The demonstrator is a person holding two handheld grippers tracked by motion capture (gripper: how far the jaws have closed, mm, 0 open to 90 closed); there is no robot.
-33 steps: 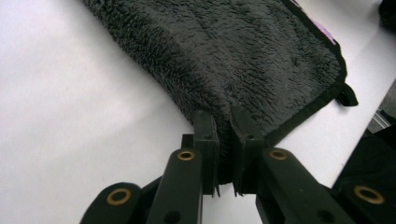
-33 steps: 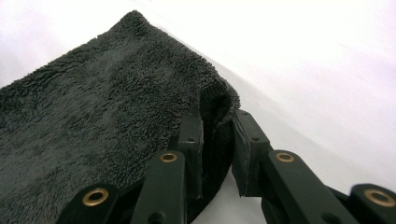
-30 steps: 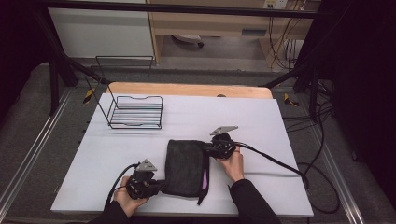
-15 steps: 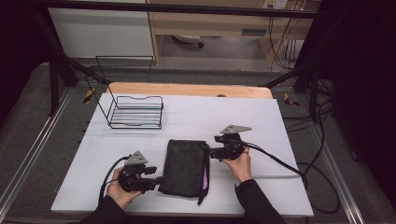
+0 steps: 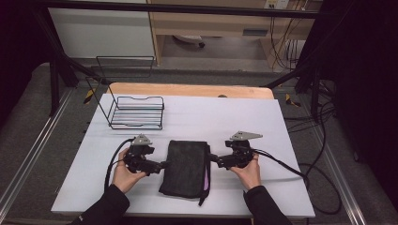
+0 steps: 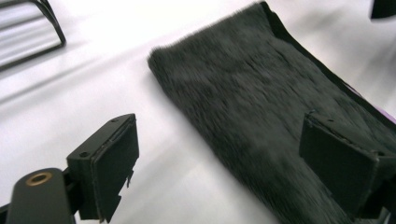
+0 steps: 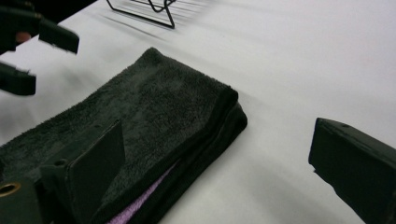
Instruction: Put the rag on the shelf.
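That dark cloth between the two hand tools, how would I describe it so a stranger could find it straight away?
Start at the white table and look at its near half, between the left gripper and right gripper. There lies the folded towel, flat, dark and fuzzy. Unlike the wire rack farther back, it is soft cloth, with a thin purple strip peeking from its right edge.

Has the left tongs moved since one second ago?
Yes. The left tongs moved away from the table's near edge, toward the wire rack, beside the dark towel.
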